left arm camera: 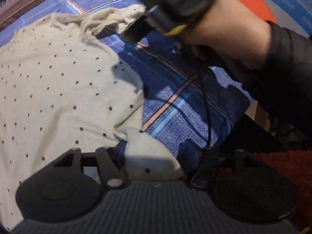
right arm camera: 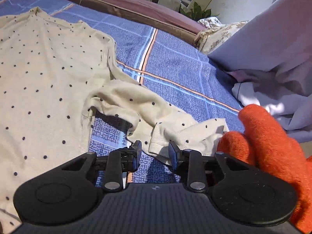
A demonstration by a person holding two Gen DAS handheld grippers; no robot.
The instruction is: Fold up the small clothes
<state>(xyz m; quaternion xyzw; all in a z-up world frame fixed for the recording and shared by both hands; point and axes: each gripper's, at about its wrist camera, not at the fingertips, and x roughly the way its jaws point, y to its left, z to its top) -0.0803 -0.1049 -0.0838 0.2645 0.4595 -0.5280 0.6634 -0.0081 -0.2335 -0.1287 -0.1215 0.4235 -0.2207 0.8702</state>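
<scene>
While your right gripper stands open around the sleeve cuff, close squarely (left gripper open astride the dotted shirt's hem) before folding inward.

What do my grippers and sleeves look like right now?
Both show black linkage arms, silver pivot pins, round black discs and a grey ribbed body. The right gripper has bluish finger pads, with orange fuzzy fabric beside it. A thin black cable runs ahead of the left gripper. The right forearm wears a black sleeve.
</scene>
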